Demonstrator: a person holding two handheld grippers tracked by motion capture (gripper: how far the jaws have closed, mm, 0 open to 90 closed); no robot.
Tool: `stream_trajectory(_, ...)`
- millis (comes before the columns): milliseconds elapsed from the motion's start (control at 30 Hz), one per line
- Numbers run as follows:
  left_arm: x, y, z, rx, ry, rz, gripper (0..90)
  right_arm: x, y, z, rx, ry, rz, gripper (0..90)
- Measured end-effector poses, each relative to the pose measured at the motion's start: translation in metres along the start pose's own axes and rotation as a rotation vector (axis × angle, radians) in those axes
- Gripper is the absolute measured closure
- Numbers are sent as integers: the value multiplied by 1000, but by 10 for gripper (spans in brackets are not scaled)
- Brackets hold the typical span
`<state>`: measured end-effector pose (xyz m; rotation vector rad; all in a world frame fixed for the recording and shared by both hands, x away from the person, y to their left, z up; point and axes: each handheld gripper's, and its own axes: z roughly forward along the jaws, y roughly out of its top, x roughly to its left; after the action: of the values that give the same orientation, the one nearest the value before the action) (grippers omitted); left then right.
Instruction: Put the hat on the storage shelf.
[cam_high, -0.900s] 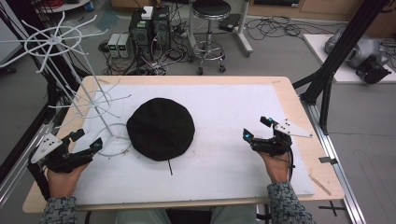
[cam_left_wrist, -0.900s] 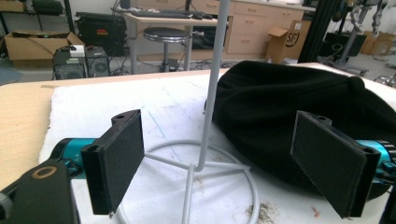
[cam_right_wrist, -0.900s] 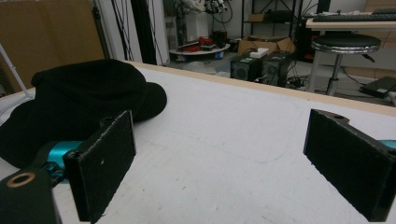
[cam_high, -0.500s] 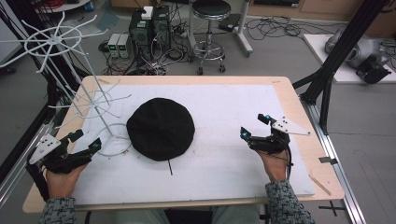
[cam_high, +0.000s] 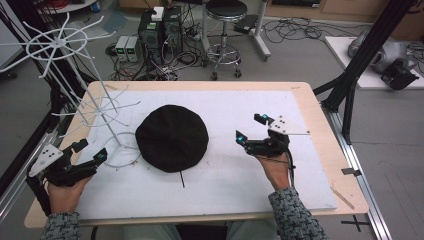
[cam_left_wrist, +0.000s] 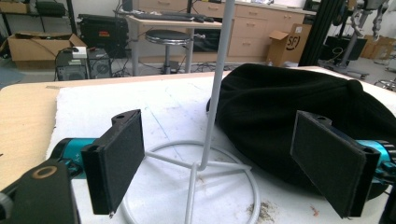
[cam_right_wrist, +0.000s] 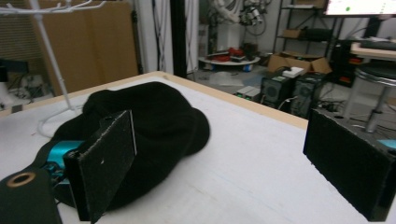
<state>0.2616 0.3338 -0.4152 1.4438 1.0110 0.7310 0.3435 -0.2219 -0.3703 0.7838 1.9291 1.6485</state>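
Wooden table (cam_high: 320, 125) covered by white mat (cam_high: 225, 185) | white wire rack (cam_high: 102, 107) stood at mat's left, ring base touching black hat (cam_high: 172, 137) | hat laid flat mid-mat, between both grippers | right gripper (cam_high: 248, 127) held wide, empty, right of hat | left gripper (cam_high: 90, 150) held wide, empty, near rack base
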Motion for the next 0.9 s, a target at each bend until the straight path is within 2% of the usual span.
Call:
stream_trajectory(100, 1, 0, 0, -3, 3, -7, 176, 13, 7, 19, 6, 41, -35, 84)
stream_trajectory(233, 1, -1, 0, 3, 3, -3, 176, 22, 9, 33, 15, 71, -38, 85)
stream_trajectory(267, 1, -1, 0, 5, 3, -2, 176, 28, 9, 43, 24, 85, -50, 85)
stream_trajectory(333, 2, -1, 0, 3, 5, -4, 176, 30, 8, 47, 26, 93, -51, 85)
stream_trajectory(367, 2, -1, 0, 2, 5, -4, 176, 38, 8, 58, 33, 119, -51, 85)
stream_trajectory(433, 2, -1, -1, 2, 8, -3, 176, 40, 9, 61, 38, 125, -55, 86)
stream_trajectory(467, 3, 0, -2, -1, 9, -4, 176, 45, 8, 66, 38, 139, -64, 87)
stream_trajectory(500, 4, 0, -2, -1, 11, -4, 176, 55, 8, 79, 46, 185, -85, 145)
stream_trajectory(533, 4, 0, -3, -4, 13, -7, 176, 55, 8, 79, 46, 185, -85, 145)
stream_trajectory(667, 6, 1, -5, -12, 17, -10, 177, 70, 4, 96, 74, 212, -119, 146)
stream_trajectory(767, 6, 1, -6, -16, 18, -14, 176, 79, -1, 111, 97, 240, -118, 151)
stream_trajectory(800, 6, 1, -6, -16, 18, -13, 176, 84, -3, 119, 115, 252, -131, 162)
stream_trajectory(900, 7, 1, -6, -16, 18, -13, 176, 90, -8, 129, 139, 259, -160, 194)
